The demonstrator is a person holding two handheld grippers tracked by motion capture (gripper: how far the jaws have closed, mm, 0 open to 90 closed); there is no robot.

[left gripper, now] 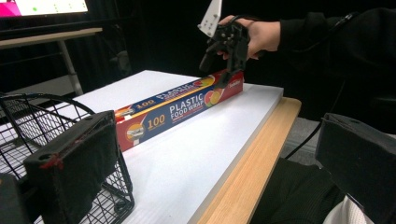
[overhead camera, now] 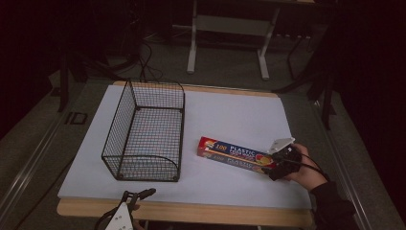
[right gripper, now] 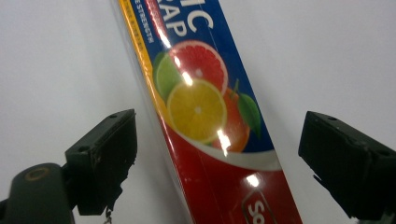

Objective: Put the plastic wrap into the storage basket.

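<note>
Right gripper view: right gripper (right gripper: 219, 149) has jaws spread wide, food wrap box (right gripper: 205, 107) running between them w/ gaps both sides, not pinched; high view adds wire basket (overhead camera: 146, 132) well apart from those jaws, past box's far end; left gripper (left gripper: 219, 154) also spread, nothing between, basket just beside one jaw; box long, blue/red/yellow, citrus print, glossy, lying flat on white bench (overhead camera: 239, 115); open bench around it; wooden edge near left jaws.

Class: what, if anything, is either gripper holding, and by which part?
Nothing. The right gripper straddles the wrap box's end, jaws open; the left gripper is empty.
</note>
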